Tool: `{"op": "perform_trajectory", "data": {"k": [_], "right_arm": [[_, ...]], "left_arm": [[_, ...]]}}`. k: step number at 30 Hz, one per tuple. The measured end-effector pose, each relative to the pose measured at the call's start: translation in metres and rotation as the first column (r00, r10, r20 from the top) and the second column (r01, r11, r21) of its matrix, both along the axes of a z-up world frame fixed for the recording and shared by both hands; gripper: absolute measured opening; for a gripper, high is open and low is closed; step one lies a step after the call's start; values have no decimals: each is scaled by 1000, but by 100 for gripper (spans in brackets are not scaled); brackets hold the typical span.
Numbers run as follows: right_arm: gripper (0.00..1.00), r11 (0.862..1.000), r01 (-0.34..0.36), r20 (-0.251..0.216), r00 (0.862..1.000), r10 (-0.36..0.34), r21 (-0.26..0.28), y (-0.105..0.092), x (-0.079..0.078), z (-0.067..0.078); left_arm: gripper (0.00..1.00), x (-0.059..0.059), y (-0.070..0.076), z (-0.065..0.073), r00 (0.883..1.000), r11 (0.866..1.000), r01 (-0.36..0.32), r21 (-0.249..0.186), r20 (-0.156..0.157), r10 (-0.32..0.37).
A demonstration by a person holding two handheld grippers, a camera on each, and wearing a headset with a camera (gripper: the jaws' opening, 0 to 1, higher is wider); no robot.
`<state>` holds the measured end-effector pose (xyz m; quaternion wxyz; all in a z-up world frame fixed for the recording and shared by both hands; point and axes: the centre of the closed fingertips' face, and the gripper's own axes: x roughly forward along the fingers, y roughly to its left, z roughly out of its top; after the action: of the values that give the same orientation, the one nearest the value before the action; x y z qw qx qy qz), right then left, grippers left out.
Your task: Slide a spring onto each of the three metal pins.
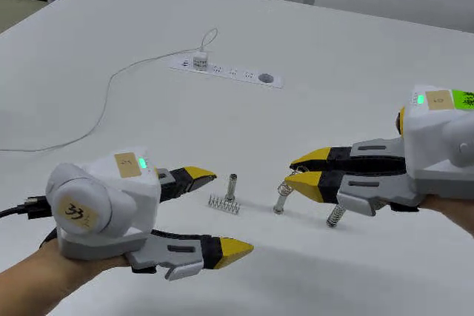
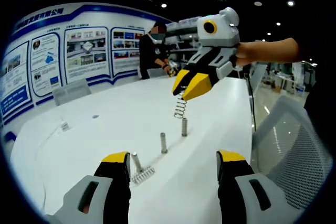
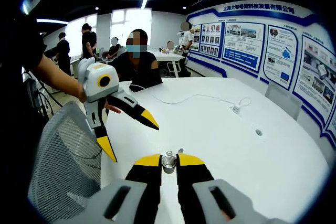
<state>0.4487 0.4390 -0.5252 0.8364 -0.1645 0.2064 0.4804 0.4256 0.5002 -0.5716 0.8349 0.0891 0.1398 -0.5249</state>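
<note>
- The right gripper (image 1: 298, 172) is over on the right side of the white counter (image 1: 355, 94). Its jaws are pinched tight on the held spring (image 3: 168, 162), with the coil caught between the yellow tips.
- In the left gripper view, the held spring hangs down out of those tips, its lower end free, just above the row of pins.
- 3 metal pins stand upright on the counter in a line: the near pin (image 1: 232, 185), the middle pin (image 1: 280, 200) and the far pin (image 1: 336, 215).
- In the head view, the held spring's lower end sits right at the top of the middle pin. Whether it is over the pin or just beside it, I cannot tell.
- The near pin is bare metal. The far pin looks ribbed like a coil in the head view, but it is too small to be sure.
- The loose spring (image 1: 224, 203) lies flat on the counter, just beside the foot of the near pin.
- The left gripper (image 1: 217, 212) hovers low on the left with its jaws wide apart, tips pointing toward the loose spring and the near pin.
- Far back on the counter sits a white power strip (image 1: 235, 74), with a cable (image 1: 111, 90) trailing off to the left.
</note>
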Motion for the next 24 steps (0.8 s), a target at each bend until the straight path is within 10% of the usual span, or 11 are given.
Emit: {"op": "perform_trajectory", "data": {"k": [24], "right_arm": [[11,980,179,-93,978,-187,-84,-27,53,-48]], "left_arm": [[93,7,19,-5,998,999,-52,-2,-46,52]]}}
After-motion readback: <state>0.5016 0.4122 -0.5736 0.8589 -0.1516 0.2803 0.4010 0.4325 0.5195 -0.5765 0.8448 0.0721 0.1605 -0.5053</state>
